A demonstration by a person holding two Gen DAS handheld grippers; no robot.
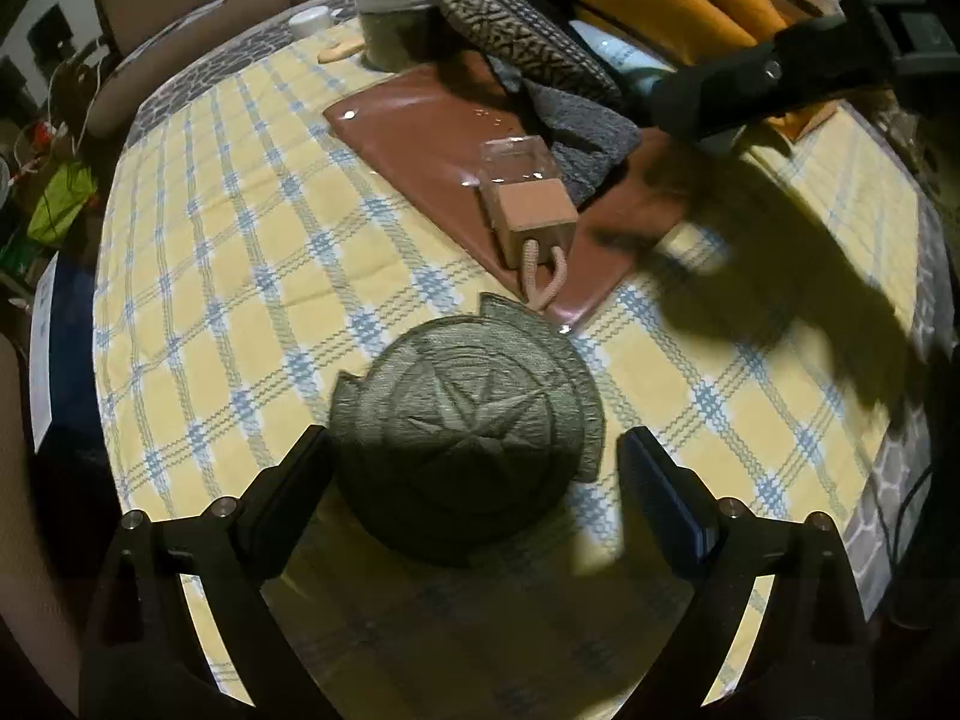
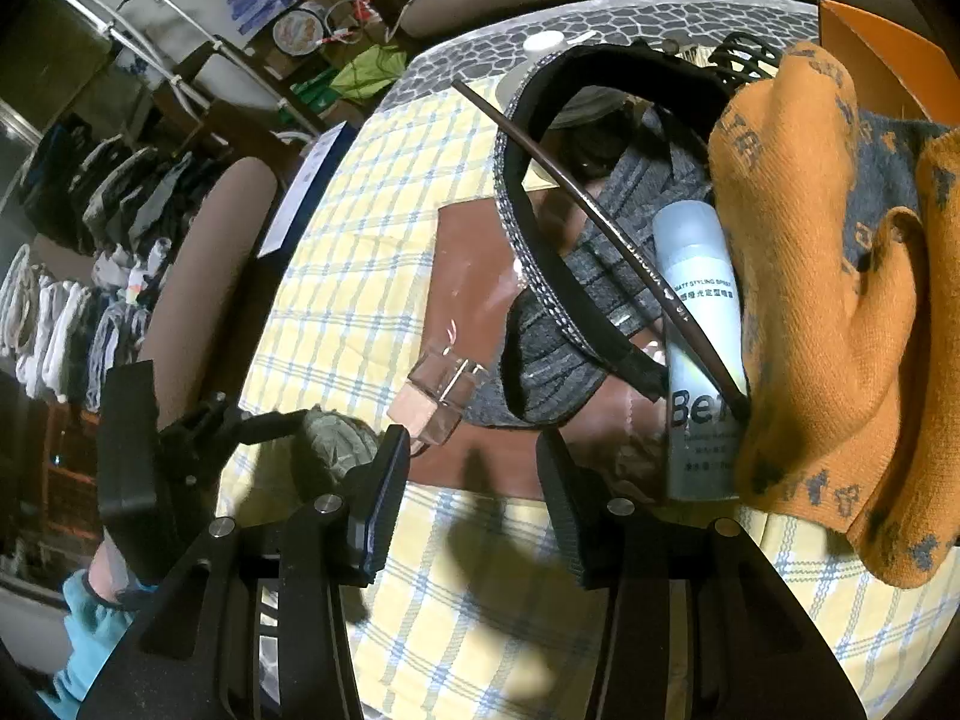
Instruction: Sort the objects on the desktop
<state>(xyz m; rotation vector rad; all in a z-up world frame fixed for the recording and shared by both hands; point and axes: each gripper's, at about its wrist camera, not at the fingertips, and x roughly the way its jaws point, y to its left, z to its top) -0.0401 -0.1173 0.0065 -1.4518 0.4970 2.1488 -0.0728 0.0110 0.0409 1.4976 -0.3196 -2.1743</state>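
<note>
A round green disc (image 1: 468, 420) carved with a compass star lies flat on the yellow checked tablecloth (image 1: 240, 240). My left gripper (image 1: 477, 468) stands open astride it; the left finger is at the disc's rim and the right finger stays clear of it. The disc (image 2: 336, 444) also shows in the right wrist view, at the left. My right gripper (image 2: 468, 504) hovers half open over the cloth in front of the brown tray (image 2: 474, 276), with nothing between its fingers. On the tray lies a clear block with a wooden cube and cord (image 1: 528, 204).
A grey cloth (image 1: 588, 138), a patterned headband (image 1: 516, 30), a white spray can (image 2: 702, 348), a thin brown stick (image 2: 600, 216) and an orange scarf (image 2: 840, 300) crowd the tray's far side. A jar (image 1: 396, 18) stands at the back. Chairs ring the table.
</note>
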